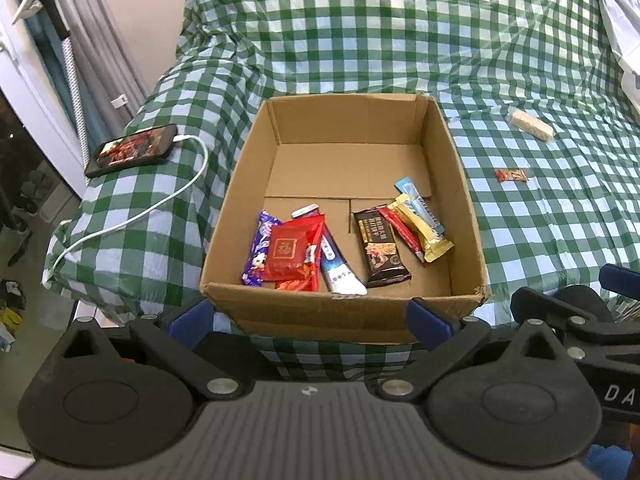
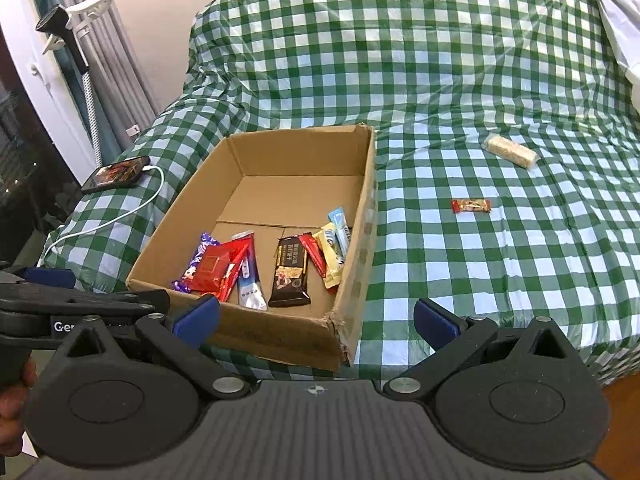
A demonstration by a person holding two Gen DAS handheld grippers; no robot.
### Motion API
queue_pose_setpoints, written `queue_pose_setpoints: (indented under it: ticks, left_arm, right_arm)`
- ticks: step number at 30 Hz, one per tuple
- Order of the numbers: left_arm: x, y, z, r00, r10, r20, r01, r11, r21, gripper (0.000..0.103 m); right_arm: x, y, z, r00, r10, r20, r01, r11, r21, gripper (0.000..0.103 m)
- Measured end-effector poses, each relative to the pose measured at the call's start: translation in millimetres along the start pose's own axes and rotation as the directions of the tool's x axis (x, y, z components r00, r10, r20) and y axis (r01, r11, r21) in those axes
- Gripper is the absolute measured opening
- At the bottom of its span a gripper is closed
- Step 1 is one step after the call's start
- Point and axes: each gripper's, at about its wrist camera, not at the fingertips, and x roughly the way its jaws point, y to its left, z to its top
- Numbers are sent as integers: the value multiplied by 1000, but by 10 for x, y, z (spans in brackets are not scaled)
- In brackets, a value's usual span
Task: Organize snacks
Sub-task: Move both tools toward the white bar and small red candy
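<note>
Cardboard box (image 1: 460, 184) holds glossy wrapped snack bars (image 1: 384, 248) on checked cloth (image 1: 400, 32).

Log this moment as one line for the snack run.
left tongs open | right tongs open | brown cardboard box holds wrappers | small red candy, pale wrapped bar on checked cloth

In the cardboard box (image 1: 460, 184), the red packet (image 1: 286, 254) at the front left bears the gold character "福". Beside the box's front right corner, the right gripper's (image 1: 618, 390) body reads "DA"; the left gripper's (image 2: 60, 326) body reads "Ger". Other wrapper print is illegible.
</note>
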Motion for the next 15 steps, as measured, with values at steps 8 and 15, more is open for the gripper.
queue_pose_setpoints:
  ticks: [8,15]
  left_arm:
    - [29,-432,283,999,-30,30,26,992,127,103]
    - [152,-1078,636,996,-80,51,62,957,285,103]
  right_arm:
    - [38,-387,44,999,-44,15,43,996,75,102]
    - [79,-968,112,991,-132,23,126,978,164,102]
